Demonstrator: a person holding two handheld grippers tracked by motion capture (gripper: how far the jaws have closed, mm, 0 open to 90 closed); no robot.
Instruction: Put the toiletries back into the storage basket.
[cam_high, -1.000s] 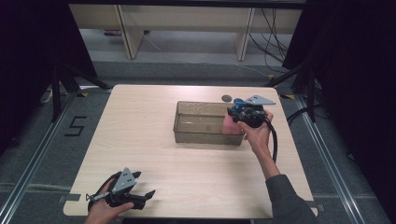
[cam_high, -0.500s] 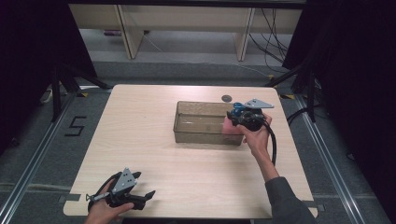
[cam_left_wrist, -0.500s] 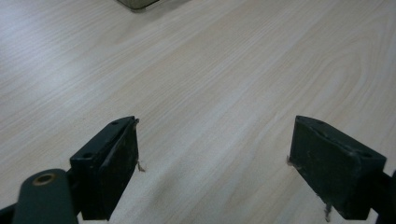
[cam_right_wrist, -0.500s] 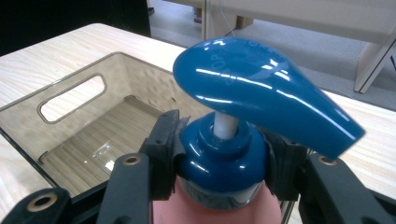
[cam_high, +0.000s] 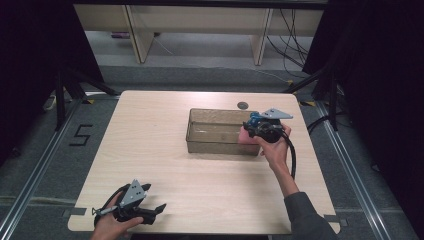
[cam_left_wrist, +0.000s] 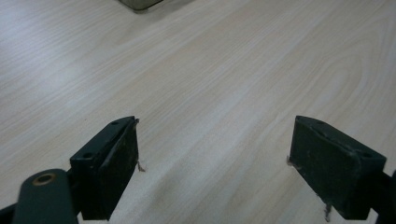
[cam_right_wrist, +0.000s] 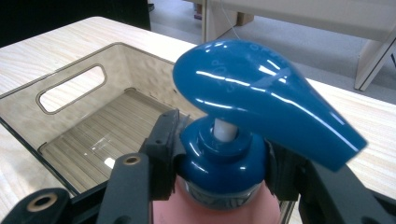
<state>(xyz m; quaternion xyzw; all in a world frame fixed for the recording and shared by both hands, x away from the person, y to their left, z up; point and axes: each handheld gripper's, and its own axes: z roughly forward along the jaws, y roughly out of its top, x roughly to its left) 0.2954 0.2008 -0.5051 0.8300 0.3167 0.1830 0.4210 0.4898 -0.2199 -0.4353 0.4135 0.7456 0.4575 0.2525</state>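
A pink pump bottle (cam_high: 245, 136) with a blue pump head (cam_right_wrist: 261, 98) hangs at the right end of a smoky clear plastic bin (cam_high: 220, 148). My right gripper (cam_high: 255, 131) is shut on the bottle's blue collar, just under the pump head, with one black jaw on each side (cam_right_wrist: 222, 140). In the right gripper view the bin (cam_right_wrist: 28, 89) lies below and beyond the bottle, with nothing inside and a handle slot in its far wall. My left gripper (cam_high: 156, 212) rests near the table's front left edge, its jaws wide open (cam_left_wrist: 215, 140) over bare wood.
A small dark round disc (cam_high: 242, 105) lies on the table just behind the bin. The light wooden table (cam_high: 150, 130) ends close behind the left hand. Pale shelving and loose cables stand on the floor beyond the far edge.
The right gripper with the bottle has shifted very slightly toward the near side at the bin's right end. The left gripper has stayed put.
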